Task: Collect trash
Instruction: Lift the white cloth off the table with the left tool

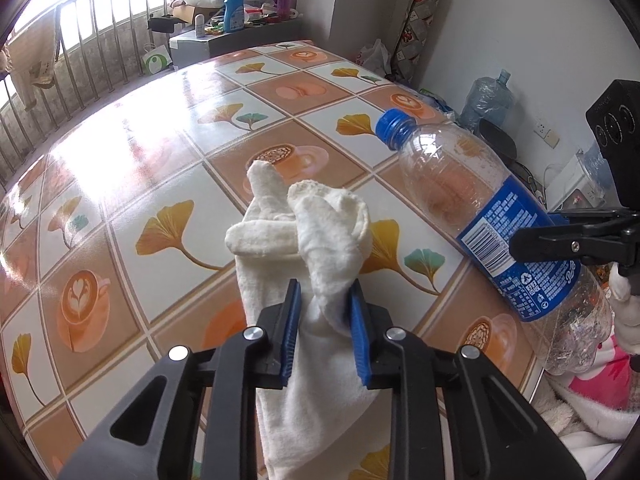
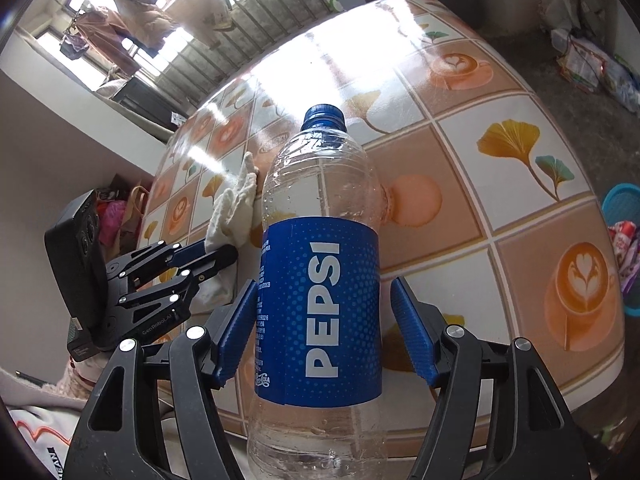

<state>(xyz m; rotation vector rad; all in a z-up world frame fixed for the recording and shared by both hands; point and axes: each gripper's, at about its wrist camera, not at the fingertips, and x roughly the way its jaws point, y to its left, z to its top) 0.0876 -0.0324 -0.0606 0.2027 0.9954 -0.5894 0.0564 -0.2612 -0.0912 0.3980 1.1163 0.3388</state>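
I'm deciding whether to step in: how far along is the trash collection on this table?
Done: nothing visibly binned yet. In hand: the left gripper pinches the white cloth; the Pepsi bottle sits between the jaws of the right gripper, a gap showing at one pad. Left: carrying both off the table, perhaps to the blue basket.

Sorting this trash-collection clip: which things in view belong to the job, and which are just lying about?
Job:
- white cloth, pinched in the left gripper
- empty Pepsi bottle, between the right gripper jaws, a gap on one side

Lying about:
- detergent bottle
- water jug
- plastic bag
- blue basket
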